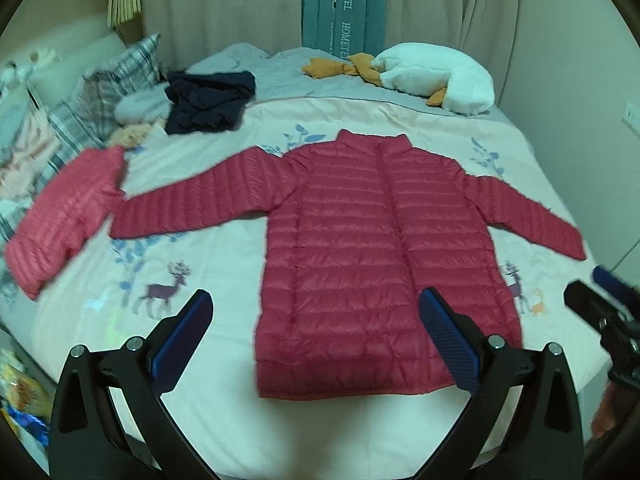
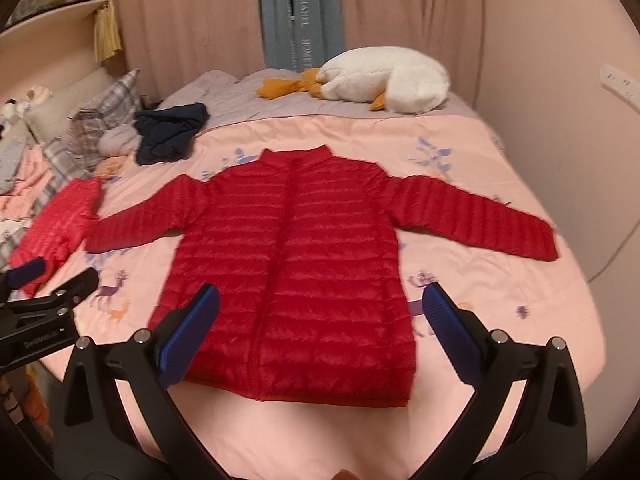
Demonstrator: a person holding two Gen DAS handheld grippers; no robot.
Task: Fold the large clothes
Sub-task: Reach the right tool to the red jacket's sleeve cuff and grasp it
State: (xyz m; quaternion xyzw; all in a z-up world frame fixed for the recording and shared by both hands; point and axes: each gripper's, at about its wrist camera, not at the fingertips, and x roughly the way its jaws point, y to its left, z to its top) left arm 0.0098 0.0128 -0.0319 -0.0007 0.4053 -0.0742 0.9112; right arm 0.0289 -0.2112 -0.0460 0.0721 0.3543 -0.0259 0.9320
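Observation:
A red quilted puffer jacket lies flat and zipped on the bed, collar at the far side, both sleeves spread out to the sides. My left gripper hovers open above the jacket's hem, towards its left half, with nothing between its blue pads. My right gripper is also open and empty, above the hem near the jacket's right half. Each gripper shows at the edge of the other's view: the right gripper and the left gripper.
A folded pink-red puffer jacket lies at the left by the spread sleeve's cuff. A crumpled navy garment and plaid pillows sit at the far left. A white goose plush lies at the back. The bed's near edge is below the hem.

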